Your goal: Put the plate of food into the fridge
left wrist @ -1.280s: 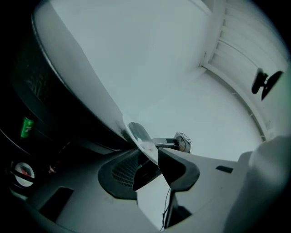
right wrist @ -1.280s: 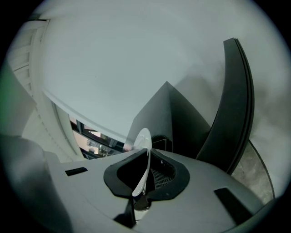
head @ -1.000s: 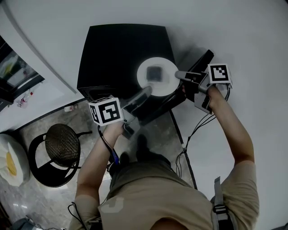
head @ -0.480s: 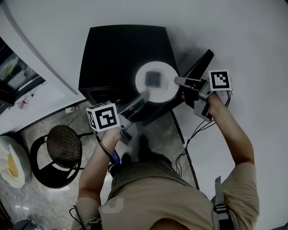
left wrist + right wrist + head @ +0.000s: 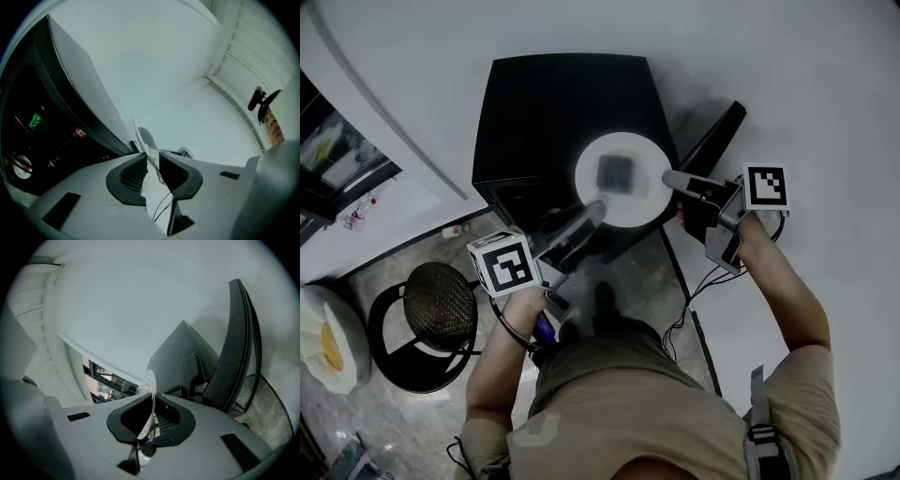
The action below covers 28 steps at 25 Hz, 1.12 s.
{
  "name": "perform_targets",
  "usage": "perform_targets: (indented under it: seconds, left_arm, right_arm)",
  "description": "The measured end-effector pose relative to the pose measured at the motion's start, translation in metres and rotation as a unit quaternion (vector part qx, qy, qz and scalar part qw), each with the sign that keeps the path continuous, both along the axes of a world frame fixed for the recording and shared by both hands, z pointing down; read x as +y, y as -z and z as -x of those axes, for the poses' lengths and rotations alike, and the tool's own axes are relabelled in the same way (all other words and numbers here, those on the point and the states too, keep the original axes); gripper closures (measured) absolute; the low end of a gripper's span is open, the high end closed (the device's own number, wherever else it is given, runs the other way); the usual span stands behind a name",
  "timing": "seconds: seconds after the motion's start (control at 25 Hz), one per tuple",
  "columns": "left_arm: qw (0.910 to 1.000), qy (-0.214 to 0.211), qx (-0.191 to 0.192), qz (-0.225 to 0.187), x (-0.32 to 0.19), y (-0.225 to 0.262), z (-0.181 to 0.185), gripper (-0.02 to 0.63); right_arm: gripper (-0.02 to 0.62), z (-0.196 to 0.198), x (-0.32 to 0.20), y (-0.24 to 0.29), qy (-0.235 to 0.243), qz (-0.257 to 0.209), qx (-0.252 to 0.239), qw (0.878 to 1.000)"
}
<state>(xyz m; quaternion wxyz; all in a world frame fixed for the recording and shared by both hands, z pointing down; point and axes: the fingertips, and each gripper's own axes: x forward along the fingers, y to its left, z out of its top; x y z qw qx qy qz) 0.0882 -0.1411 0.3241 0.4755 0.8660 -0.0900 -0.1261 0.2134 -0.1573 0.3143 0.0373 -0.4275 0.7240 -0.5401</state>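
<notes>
Light: cool, flat and rather dim from my head; the pale wall [image 5: 787,56] catches most of it.
Shadows: a soft grey patch on that wall beside the fridge door [image 5: 717,136].
Dark: the fridge [image 5: 562,103] reads near-black, with little detail.
Blur: the food [image 5: 616,172] on my plate [image 5: 595,195] is smeared.
Edges: both gripper views bow strongly inside black corners.
Bright spot: the window [image 5: 101,383], warm-toned.
</notes>
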Motion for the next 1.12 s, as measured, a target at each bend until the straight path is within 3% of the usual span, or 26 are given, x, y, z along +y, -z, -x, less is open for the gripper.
perform_targets:
  seconds: [0.44, 0.76, 1.12]
  left_arm:
    - [0.9996, 0.007, -0.026, -0.002, 0.033, -0.026, 0.038, 0.520]
    - [0.9985, 0.020, -0.032, 0.041, 0.026, -0.034, 0.039, 0.520]
    - [0.9969, 0.032, -0.037, 0.062, 0.039, -0.054, 0.056, 0.541]
  right_arm:
    - [0.566, 0.041, 0.054, -0.038, -0.010, 0.015, -0.064, 0.998]
    - [0.566, 0.046, 0.064, -0.056, -0.022, 0.060, -0.133, 0.989]
    - [0.566, 0.065, 0.086, -0.078, -0.032, 0.076, -0.160, 0.984]
